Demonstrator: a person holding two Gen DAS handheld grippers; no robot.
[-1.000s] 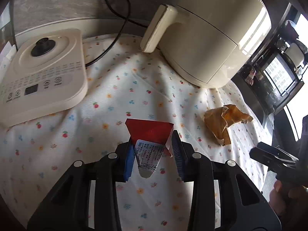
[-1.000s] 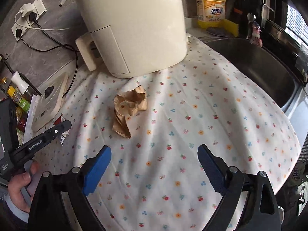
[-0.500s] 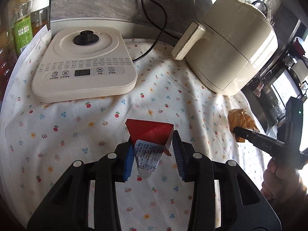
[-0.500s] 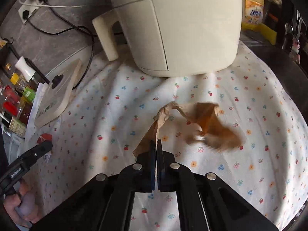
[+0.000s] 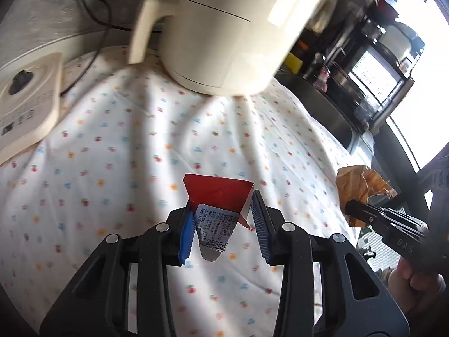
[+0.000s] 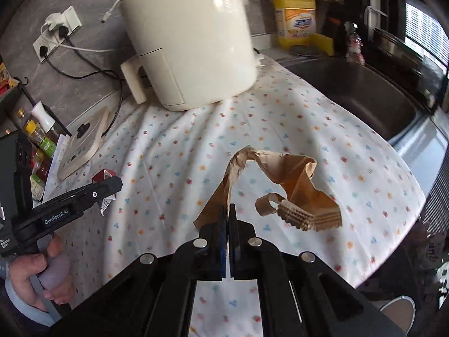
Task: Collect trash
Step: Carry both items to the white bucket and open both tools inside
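A folded red carton (image 5: pixel 219 193) with a silver printed label hangs above the floral cloth (image 5: pixel 112 154), and my left gripper (image 5: pixel 221 236) is shut on it. The crumpled brown paper bag (image 6: pixel 294 174) dangles off the cloth, with my right gripper (image 6: pixel 226 219) shut on one of its edges. In the left wrist view the right gripper (image 5: pixel 350 210) appears at the right edge with the brown paper (image 5: pixel 353 185) standing up from its tip. The right wrist view shows the left gripper (image 6: pixel 112 185) at the left, a hand on its handle, with the red carton (image 6: pixel 105 174) at its tip.
A cream air fryer (image 6: pixel 188 42) stands at the back of the cloth. A flat cream appliance base (image 5: pixel 25 104) lies at the left, with cables behind it. A steel sink (image 6: pixel 350 92) and a yellow detergent bottle (image 6: pixel 296 16) are at the right, and small bottles (image 6: pixel 42 137) at the far left.
My right gripper went from wide open to shut on the brown paper bag and lifted it off the cloth. The left gripper swung across the cloth, still holding the red carton.
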